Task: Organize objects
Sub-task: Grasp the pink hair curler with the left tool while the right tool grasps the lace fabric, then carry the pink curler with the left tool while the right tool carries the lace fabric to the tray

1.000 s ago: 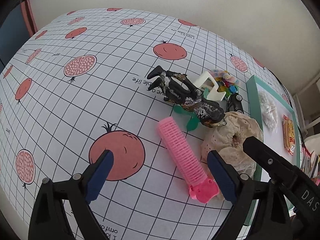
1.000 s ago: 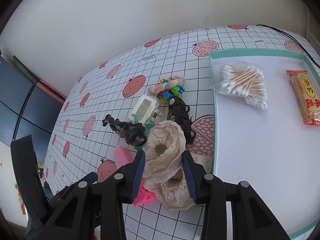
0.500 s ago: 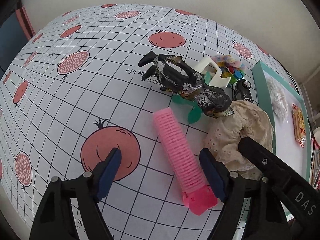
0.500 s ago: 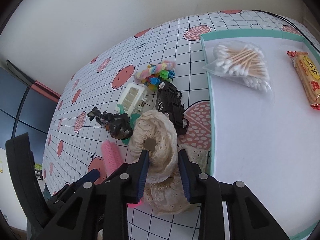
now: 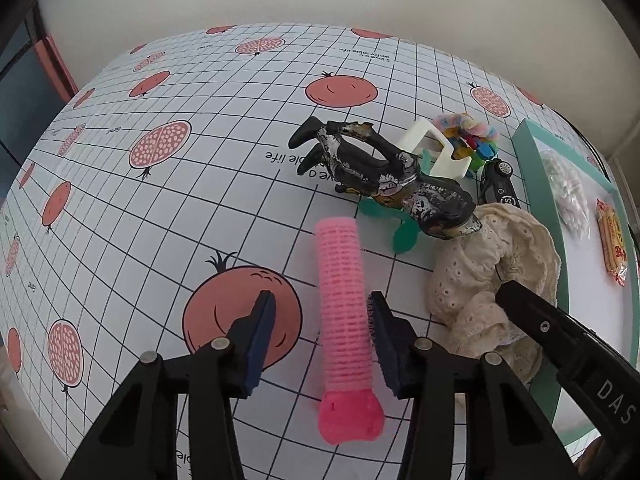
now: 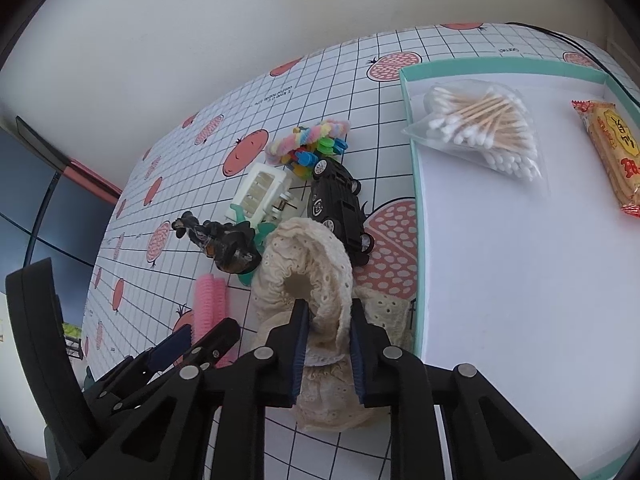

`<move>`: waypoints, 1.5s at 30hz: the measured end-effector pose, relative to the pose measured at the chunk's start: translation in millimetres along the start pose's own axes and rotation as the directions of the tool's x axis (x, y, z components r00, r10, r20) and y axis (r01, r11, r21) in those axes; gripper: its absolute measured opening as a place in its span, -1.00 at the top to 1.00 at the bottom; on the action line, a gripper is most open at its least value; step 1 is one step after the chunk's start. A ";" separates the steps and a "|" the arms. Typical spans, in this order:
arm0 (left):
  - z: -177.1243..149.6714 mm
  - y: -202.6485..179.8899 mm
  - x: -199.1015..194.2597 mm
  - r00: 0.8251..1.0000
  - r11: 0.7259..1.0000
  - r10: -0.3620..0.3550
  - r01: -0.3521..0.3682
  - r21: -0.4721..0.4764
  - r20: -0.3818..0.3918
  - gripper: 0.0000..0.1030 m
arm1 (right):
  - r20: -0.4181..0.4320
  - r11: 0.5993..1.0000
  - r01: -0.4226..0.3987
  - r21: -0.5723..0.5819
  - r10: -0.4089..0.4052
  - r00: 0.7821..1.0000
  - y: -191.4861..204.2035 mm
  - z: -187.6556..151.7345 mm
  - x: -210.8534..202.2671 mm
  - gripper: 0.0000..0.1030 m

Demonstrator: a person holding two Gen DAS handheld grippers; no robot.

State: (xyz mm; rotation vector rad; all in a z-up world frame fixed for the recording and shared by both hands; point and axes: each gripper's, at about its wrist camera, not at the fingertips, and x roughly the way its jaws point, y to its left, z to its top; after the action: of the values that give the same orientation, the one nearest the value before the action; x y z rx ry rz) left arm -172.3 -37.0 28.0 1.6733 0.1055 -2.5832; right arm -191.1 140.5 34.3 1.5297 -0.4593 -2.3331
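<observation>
A: Left gripper (image 5: 320,324)?
B: Low over the tablecloth (image 5: 160,208), straddling the pink roller (image 5: 342,304). Fingers spread: right pad touching the roller's side, left pad apart from it, over a printed fruit. Not clamped.

A: Roller position?
B: Flat on the cloth, lengthwise between the pads, solid pink cap toward the camera.

A: Past it?
B: Dark figurine (image 5: 384,184) on its side, partly over green plastic pieces (image 5: 402,236). White plastic part (image 5: 436,152) behind, then colourful clips (image 5: 472,140) with a pastel fuzzy band. Black car (image 5: 498,184) just right of those, near the tray edge.

A: Right gripper (image 6: 326,344)?
B: Pinching the lace cloth (image 6: 312,264). Fingers closed in on one fold, fabric bunched between the pads and rising in a loop beyond them; rest heaped on the table under the fingers.

A: Cloth location?
B: On the tablecloth, just left of the teal tray (image 6: 416,184), touching the car's rear and the figurine. Tray contact cannot be told.

A: Tray contents?
B: Swab bag (image 6: 480,128) at the far left corner, snack pack (image 6: 612,152) at the right, well apart.
</observation>
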 end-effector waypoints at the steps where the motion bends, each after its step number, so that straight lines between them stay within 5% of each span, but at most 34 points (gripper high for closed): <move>1: 1.8 -0.4 0.6 1.000 1.000 0.000 0.000 0.001 0.002 0.19 | -0.001 1.000 -0.004 0.002 0.004 1.000 -0.4 -0.4 -0.1 0.64; 9: 1.8 2.0 -1.7 1.000 1.000 -0.005 0.005 0.005 0.011 0.50 | 0.001 0.999 -0.038 0.010 0.038 0.999 -2.5 -1.4 -3.6 0.79; 22: -1.2 18.4 -11.0 1.000 0.998 -0.012 0.012 -0.060 0.006 0.50 | 0.051 0.991 -0.129 -0.027 0.130 0.990 7.2 -3.7 -32.8 0.87; 30: 2.6 22.8 -31.8 0.997 0.996 -0.030 0.036 -0.086 0.065 0.50 | 0.163 0.978 -0.191 -0.085 0.203 0.966 23.8 1.1 -71.6 0.87; 36: 7.1 23.2 -54.4 0.991 0.994 -0.048 0.060 -0.093 0.126 0.50 | 0.226 0.973 -0.198 -0.119 0.221 0.949 33.7 2.3 -96.2 0.87; 45: 9.7 16.0 -72.2 0.983 0.995 -0.050 0.065 -0.077 0.179 0.50 | 0.227 0.979 -0.167 -0.114 0.190 0.955 27.0 0.2 -101.1 0.87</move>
State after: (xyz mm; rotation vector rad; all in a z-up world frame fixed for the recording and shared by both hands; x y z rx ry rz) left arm -150.3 -52.8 97.5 1.4275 0.2511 -2.7151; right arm -150.6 159.3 128.9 1.1218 -0.5140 -2.3668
